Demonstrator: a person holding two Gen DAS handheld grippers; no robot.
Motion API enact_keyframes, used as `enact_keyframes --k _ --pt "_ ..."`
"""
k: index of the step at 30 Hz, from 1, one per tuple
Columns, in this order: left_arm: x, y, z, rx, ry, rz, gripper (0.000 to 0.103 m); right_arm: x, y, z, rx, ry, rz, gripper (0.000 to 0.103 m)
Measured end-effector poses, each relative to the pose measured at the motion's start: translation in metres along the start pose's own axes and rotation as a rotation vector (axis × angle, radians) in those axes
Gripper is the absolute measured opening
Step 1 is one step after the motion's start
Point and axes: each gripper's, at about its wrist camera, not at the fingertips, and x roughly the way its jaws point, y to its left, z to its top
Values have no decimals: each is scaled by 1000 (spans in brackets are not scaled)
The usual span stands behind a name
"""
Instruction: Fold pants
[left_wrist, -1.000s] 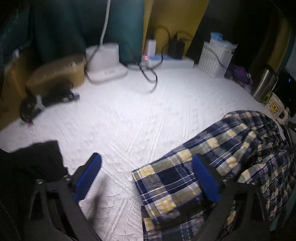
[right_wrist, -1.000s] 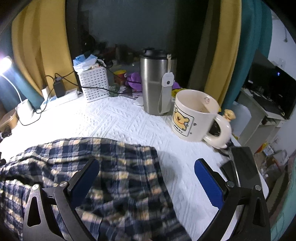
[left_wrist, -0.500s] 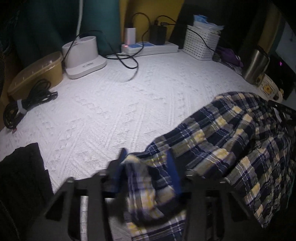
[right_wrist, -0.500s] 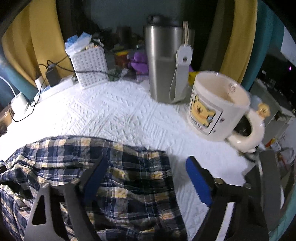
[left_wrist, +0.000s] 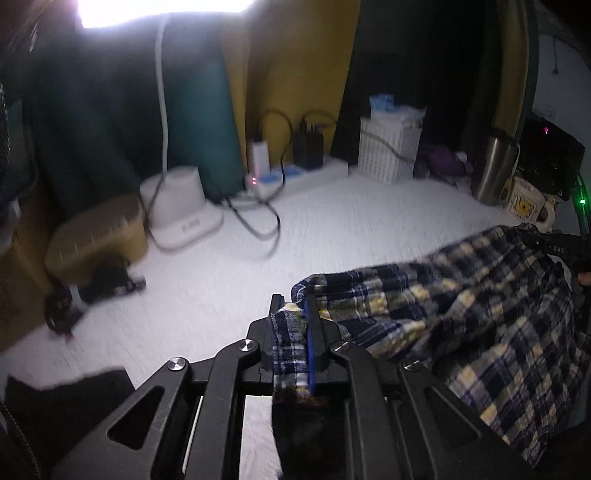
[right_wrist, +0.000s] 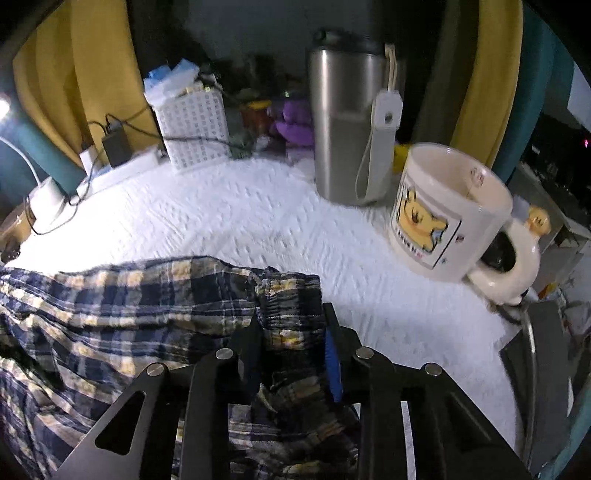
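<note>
My left gripper (left_wrist: 295, 314) has a bunched corner of the plaid pants (left_wrist: 461, 306) between its blue pads, and its jaws are closing on it, nearly together with only the thickness of the cloth left between them. From that pinch the pants run away toward three o'clock across the white textured cover (left_wrist: 332, 229), sagging in a loose span; at the far end, about two o'clock in the left view, a dark piece of my right gripper (right_wrist: 291, 332) shows against the fabric, though the blur there makes it hard to say just where it bites. In the right view its jaws are closing too, with a gathered fold of what looks like the elastic waistband pressed between them, and the rest of the pants spread out toward nine o'clock and underneath the tool. Past the fabric, at one o'clock, stands a cream mug with a yellow bear (right_wrist: 443, 214) on the cover, upright, and just beside it at twelve o'clock a steel tumbler (right_wrist: 343, 125) with a tag hanging on its side. Further round at eleven o'clock sit a white lattice basket (right_wrist: 192, 125) and a power strip (left_wrist: 295, 177) with plugs and cables. A black cloth (left_wrist: 66, 406) lies at eight o'clock in the left view.
</note>
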Motion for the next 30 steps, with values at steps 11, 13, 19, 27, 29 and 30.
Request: enact_keyframes --k 11,13,19,27,29,30 --pt "15 11 48 60 -108 42 9 -10 11 41 -9 -102 -8 28" --pt "21 16 53 60 -103 51 9 -5 14 48 -15 -106 -7 28" --pt "65 31 49 53 5 64 9 34 19 56 -14 -55 -11 28" --pt "106 35 32 62 114 100 13 79 15 51 7 35 -30 28" --pt "114 36 28 65 136 120 13 83 16 51 4 45 -34 28" --pt "115 37 28 63 139 126 13 84 17 50 5 45 -40 28"
